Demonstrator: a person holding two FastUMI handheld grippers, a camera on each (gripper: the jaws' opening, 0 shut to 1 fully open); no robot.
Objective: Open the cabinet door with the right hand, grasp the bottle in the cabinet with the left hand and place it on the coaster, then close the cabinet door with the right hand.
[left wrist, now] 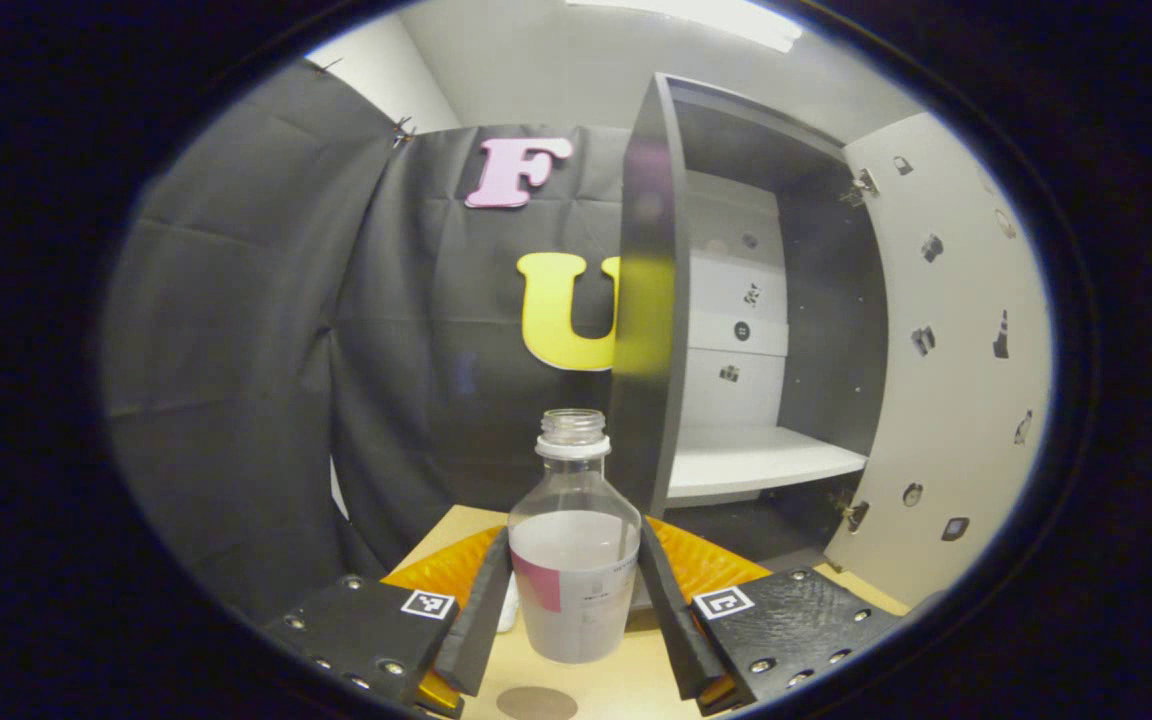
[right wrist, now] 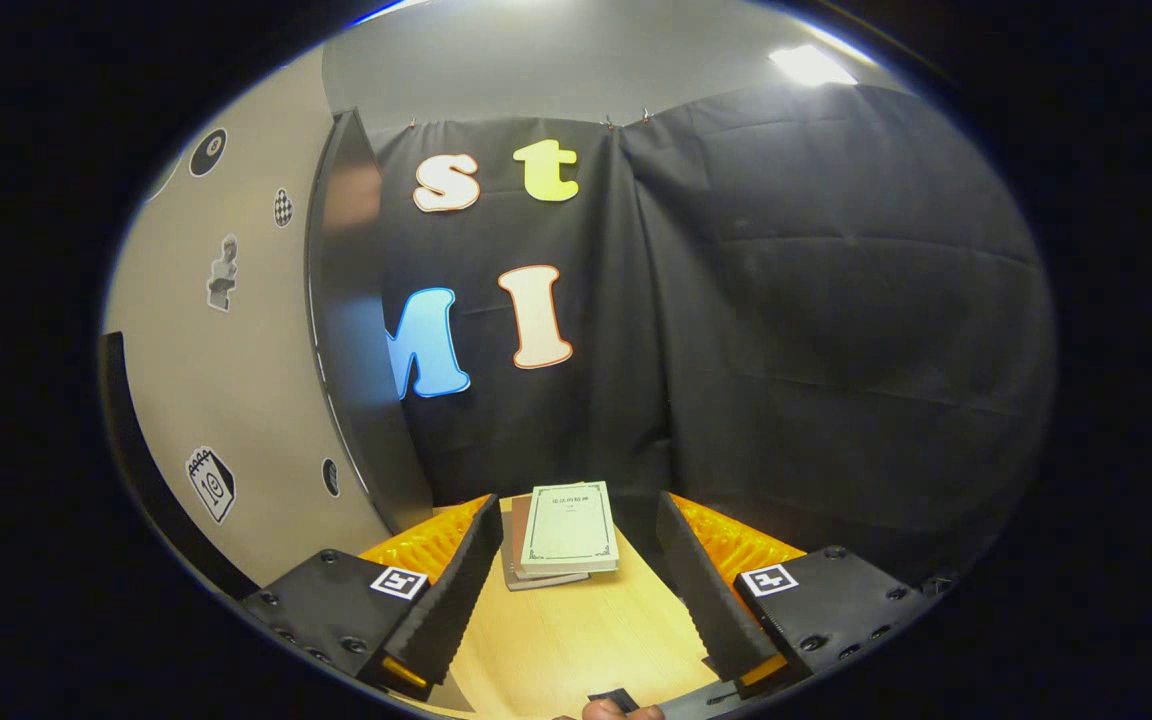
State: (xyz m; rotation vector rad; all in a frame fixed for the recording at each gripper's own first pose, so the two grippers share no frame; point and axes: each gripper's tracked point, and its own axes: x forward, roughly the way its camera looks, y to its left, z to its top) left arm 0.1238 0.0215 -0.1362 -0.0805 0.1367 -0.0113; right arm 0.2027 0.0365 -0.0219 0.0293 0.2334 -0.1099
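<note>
Tall grey cabinet point(left wrist: 826, 300) with white shelf stands open; its pale sticker-dotted door point(left wrist: 956, 350) swung wide to the right in left gripper view. Light wooden tabletop point(right wrist: 576, 640) carries stack of pale books point(right wrist: 566, 535) near its back edge. Clear uncapped plastic bottle point(left wrist: 574, 560), part filled with whitish liquid, upright, clamped between left gripper point(left wrist: 574, 600) fingers. Round brown coaster point(left wrist: 536, 703) lies below bottle at tabletop's near edge. Right gripper point(right wrist: 576, 590) jaws spread, holding nothing.

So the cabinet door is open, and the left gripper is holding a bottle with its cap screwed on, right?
Not quite: the bottle has no cap; its neck is open at the top, as the left gripper view shows. The rest holds: the cabinet door is open, and the left gripper holds the bottle.
</note>
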